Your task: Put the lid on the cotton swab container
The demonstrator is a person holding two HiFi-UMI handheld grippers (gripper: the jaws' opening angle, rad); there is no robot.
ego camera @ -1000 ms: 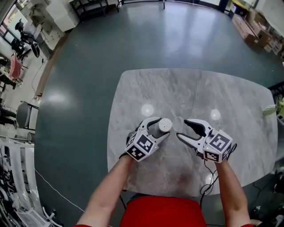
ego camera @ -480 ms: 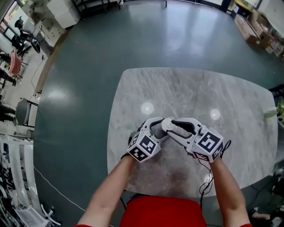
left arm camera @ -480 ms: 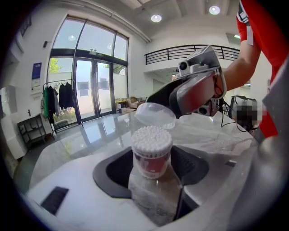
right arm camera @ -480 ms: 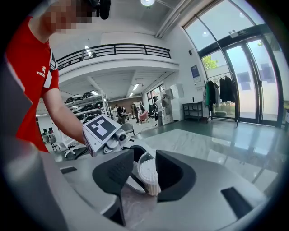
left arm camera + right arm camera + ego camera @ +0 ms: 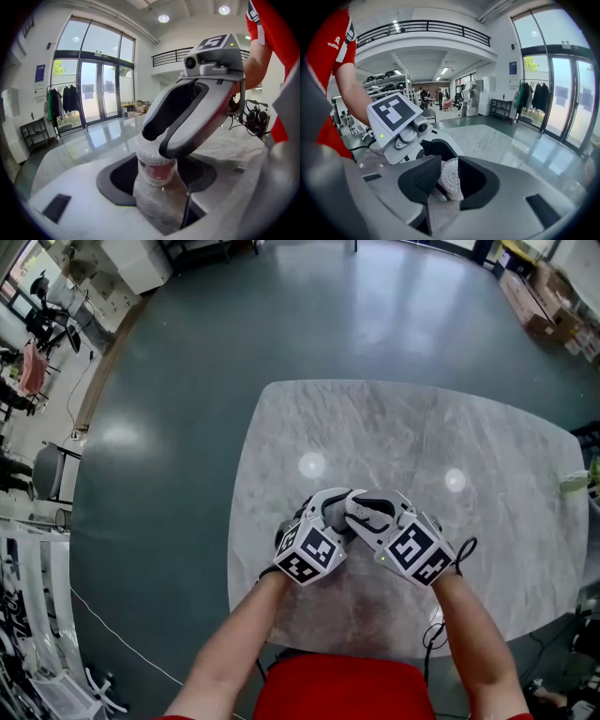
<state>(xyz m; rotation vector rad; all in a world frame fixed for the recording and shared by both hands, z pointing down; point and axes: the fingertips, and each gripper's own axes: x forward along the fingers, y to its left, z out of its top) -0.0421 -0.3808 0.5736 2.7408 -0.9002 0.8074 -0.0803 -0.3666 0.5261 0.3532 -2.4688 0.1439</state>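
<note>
The cotton swab container (image 5: 335,514) is a small clear cylinder with a red label (image 5: 157,171). My left gripper (image 5: 328,514) is shut on its lower body and holds it tilted above the marble table (image 5: 422,427). White swab heads (image 5: 450,180) show at its top end. My right gripper (image 5: 361,512) has just been closing, and its pads now press on that top end (image 5: 151,146). I cannot tell whether a clear lid sits over the swab heads. In the right gripper view the left gripper's marker cube (image 5: 393,111) is close behind.
A small pale object (image 5: 568,480) lies at the table's right edge. A cable (image 5: 437,615) hangs from the right gripper near the front edge. Dark glossy floor surrounds the table, and boxes (image 5: 534,296) stand far right.
The right gripper came in from the right, where it stood open beside the container, rolled, and narrowed its jaws over the container's top. The left gripper and container stayed in place.
</note>
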